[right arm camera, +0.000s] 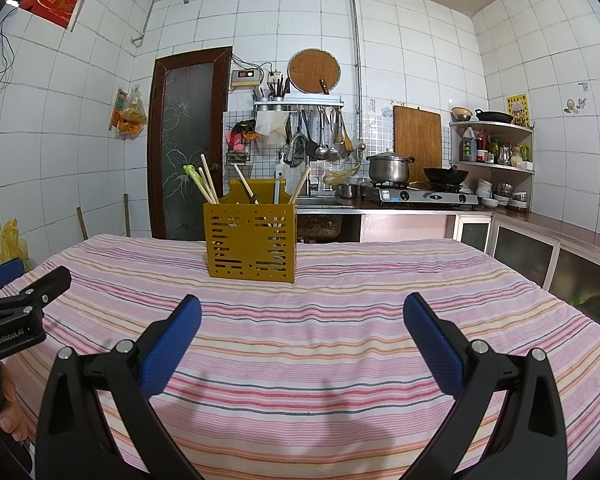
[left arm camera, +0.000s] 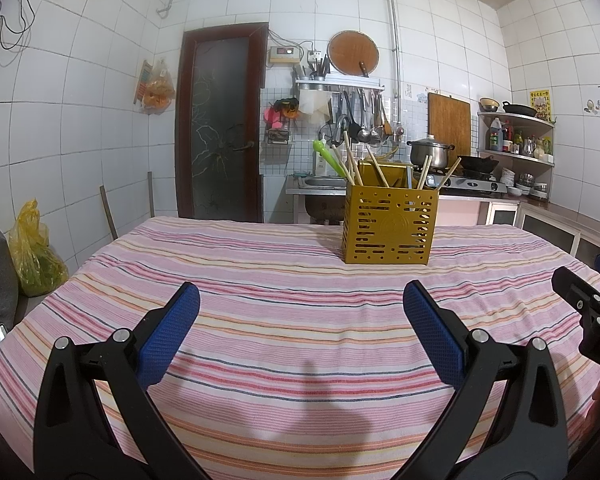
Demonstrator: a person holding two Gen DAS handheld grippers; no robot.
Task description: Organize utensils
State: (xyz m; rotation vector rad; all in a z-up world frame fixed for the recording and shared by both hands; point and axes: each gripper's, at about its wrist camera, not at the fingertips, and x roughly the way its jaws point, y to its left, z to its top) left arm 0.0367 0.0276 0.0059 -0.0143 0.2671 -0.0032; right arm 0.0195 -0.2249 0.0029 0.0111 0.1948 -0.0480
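Left claw [left arm camera: 301,330] view alone shows green utensil's [left arm camera: 327,156] full handle

Right gripper [right arm camera: 302,316] gapes above striped tablecloth [right arm camera: 340,344].

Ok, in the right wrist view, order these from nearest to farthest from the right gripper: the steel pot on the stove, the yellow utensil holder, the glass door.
1. Yellow utensil holder: on the striped tablecloth, ahead and slightly left of the right gripper.
2. and 3. Steel pot, back right on the stove, and the glass door, back left. Both lie well beyond the table; too close to call.
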